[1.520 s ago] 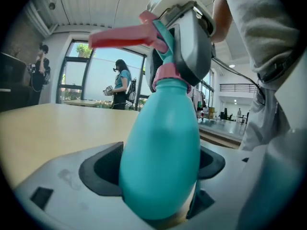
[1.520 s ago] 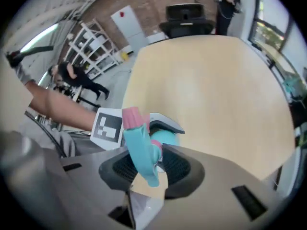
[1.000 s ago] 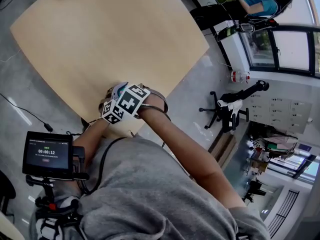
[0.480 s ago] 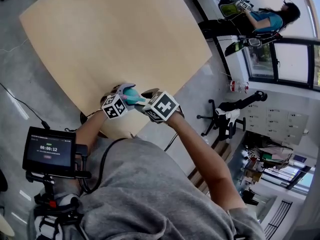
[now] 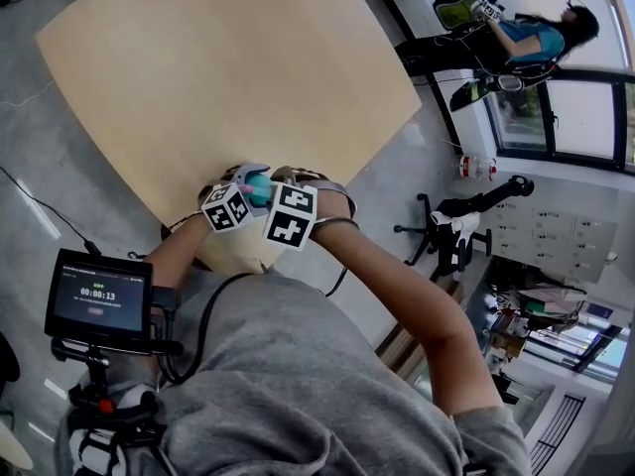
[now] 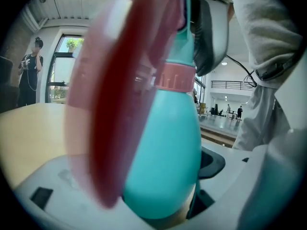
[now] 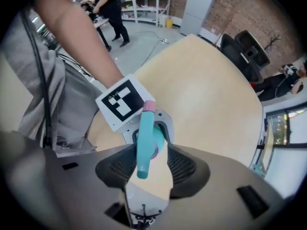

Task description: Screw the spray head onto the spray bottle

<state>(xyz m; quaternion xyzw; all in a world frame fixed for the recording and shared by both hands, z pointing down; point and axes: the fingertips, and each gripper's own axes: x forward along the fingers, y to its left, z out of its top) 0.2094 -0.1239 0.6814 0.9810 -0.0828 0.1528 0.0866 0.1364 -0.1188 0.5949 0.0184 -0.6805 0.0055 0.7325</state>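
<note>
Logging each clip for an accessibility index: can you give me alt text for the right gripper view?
A teal spray head with a pink tip stands between the jaws of the right gripper, which have just been opening and do not press on it. Below it, the left gripper and its marker cube sit over a pale wooden table.

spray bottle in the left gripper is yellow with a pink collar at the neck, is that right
Not quite: the spray bottle is teal, not yellow. The left gripper view shows its teal body clamped between the jaws of the left gripper, with the pink collar at the neck, as you said.
</note>
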